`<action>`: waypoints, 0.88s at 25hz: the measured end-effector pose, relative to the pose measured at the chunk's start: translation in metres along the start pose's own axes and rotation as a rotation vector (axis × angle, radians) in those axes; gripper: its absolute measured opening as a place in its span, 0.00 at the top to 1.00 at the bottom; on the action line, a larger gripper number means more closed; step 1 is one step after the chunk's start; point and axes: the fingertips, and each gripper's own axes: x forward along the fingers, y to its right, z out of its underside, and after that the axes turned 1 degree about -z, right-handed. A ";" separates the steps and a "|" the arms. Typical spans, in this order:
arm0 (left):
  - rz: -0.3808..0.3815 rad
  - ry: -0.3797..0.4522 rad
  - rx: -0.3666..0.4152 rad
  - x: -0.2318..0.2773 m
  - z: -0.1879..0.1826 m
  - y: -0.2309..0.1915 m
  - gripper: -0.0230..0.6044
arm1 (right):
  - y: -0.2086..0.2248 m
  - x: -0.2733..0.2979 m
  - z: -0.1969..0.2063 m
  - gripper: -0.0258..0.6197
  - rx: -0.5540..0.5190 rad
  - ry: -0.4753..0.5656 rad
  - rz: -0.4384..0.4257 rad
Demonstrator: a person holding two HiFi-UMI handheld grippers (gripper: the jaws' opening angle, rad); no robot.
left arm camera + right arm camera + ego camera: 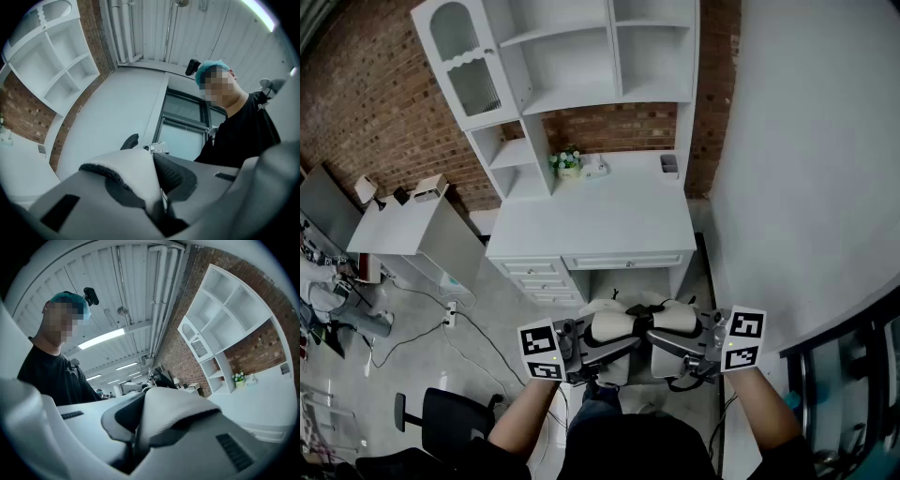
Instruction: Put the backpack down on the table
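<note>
A white backpack (617,367) hangs in front of me, short of the white desk (591,220). My left gripper (602,345) is shut on one of its white padded shoulder straps (609,325). In the left gripper view that strap (133,176), with black mesh lining, is pinched between the jaws of the left gripper (159,208). My right gripper (667,339) is shut on the other strap (675,319). That strap (176,411) fills the right gripper view, held by the right gripper (136,444). The backpack's body is mostly hidden under the grippers.
The desk carries a shelf hutch (581,66), a small flower pot (568,162) and a cup (668,165) at its back. A grey side table (412,225) stands left, a black office chair (450,417) lower left, a white wall (806,169) right. Cables lie on the floor.
</note>
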 end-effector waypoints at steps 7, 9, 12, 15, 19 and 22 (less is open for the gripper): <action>-0.037 0.003 0.000 0.007 0.005 -0.010 0.86 | 0.007 -0.005 0.004 0.90 -0.015 -0.003 0.001; -0.043 -0.001 -0.003 0.009 0.005 -0.017 0.86 | 0.013 -0.007 0.003 0.90 -0.010 -0.004 0.014; -0.050 -0.002 -0.010 0.009 0.003 -0.030 0.87 | 0.025 -0.005 0.000 0.90 0.011 -0.010 0.016; -0.048 0.005 -0.018 0.006 -0.001 -0.044 0.87 | 0.037 -0.001 -0.005 0.90 0.019 -0.018 0.005; -0.039 0.003 -0.020 0.002 -0.010 -0.058 0.87 | 0.051 0.006 -0.013 0.89 0.028 -0.019 -0.004; -0.033 -0.006 -0.015 -0.004 -0.018 -0.069 0.87 | 0.064 0.015 -0.020 0.89 0.043 -0.015 0.007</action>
